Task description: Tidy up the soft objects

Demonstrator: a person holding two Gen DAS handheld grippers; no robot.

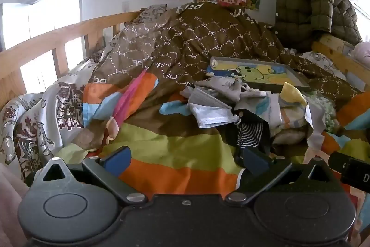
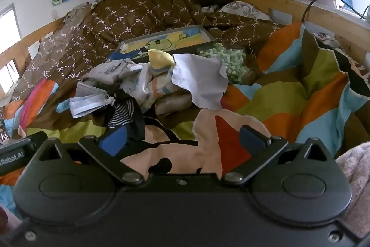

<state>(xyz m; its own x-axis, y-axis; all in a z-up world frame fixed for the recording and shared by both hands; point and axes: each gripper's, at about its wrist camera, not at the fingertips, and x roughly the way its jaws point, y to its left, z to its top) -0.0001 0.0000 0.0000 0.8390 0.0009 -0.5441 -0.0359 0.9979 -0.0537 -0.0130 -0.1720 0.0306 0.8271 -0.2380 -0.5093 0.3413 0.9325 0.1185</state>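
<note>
Both the left gripper (image 1: 185, 160) and the right gripper (image 2: 183, 137) are held wide, empty. The sock pile (image 2: 148, 82) is located at 12 o'clock; limp, light fabric, best pinched at a bunched fold.

Striped bedspread (image 1: 175, 145) before left claw (image 1: 185, 160) bare; sock pile (image 2: 148, 82), framed picture (image 2: 166, 41) block beyond.

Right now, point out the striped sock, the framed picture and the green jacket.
Striped sock (image 1: 251, 133): left wrist view, on its striped middle.
Framed picture (image 2: 166, 42): right wrist view, on the yellow-green drawing.
Green jacket (image 1: 305, 4): left wrist view, on its quilted front.
</note>
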